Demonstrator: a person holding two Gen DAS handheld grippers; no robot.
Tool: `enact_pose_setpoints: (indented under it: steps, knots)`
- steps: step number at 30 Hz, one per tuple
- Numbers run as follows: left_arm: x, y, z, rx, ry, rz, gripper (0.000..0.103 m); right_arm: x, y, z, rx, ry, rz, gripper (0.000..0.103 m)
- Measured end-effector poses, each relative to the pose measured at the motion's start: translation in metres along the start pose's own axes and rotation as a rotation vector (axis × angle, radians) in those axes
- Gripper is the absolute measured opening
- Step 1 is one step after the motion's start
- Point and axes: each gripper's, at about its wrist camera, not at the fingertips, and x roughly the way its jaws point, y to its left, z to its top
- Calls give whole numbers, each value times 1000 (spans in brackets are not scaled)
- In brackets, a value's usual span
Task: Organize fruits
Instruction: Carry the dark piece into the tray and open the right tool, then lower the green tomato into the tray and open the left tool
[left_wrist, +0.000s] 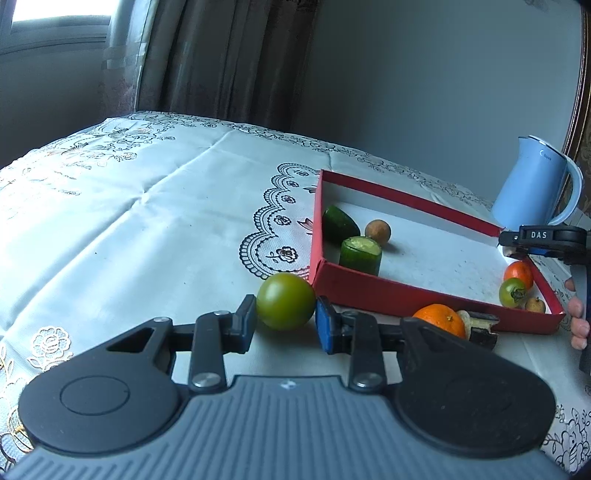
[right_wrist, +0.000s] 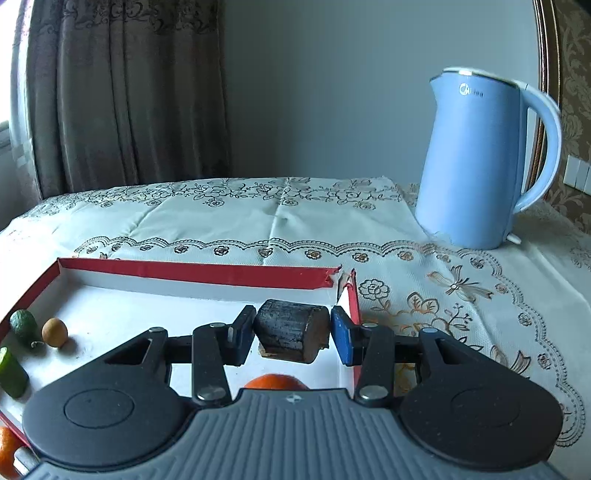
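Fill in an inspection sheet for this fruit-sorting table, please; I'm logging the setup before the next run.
Surface: table under a white embroidered tablecloth, creased.
Job's things: red tray holding two cucumber pieces, a small brown fruit, a red tomato and a small green tomato; an orange outside its near wall.
Clutter: blue kettle beside the tray.
Grippers: left gripper closed on a large green tomato on the cloth; right gripper closed on a dark cut chunk above the tray's corner.
Cables: nothing seen.
Surroundings: brown curtain, grey wall, window at left.
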Motion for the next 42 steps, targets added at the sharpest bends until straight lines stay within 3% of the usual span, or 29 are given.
enact_pose_setpoints:
  steps: [10,18,19,20,24,26,32,36,42]
  knots:
    - [2,0,1,3,4,-4,30,19,2,-4,-9,70,-30,43]
    - [1,1,0,4,6,-13,30,12,-1,-6,16,68,-10,46]
    - [0,1,0,3,6,-14,30,7,-3,-7,25,61,-4,52]
    - [0,1,0,3,4,-15,30,0,-3,-8,26,45,-3,65]
    - [-5,-1,-1,14,-9,-14,30,-41,0,-20,0,-62,-20,70]
    - [-11,-4,-1,36,-18,-11,30,-64,4,-31,-45,-116,-17,78]
    - [-32,-20,8,79,-63,-34,30,-120,17,-73,-132,-257,41,78]
    - [-35,-37,16,125,-79,-54,31,-131,21,-84,-139,-248,113,78]
    - [-26,-56,24,149,-81,-77,31,-128,27,-86,-181,-224,116,78]
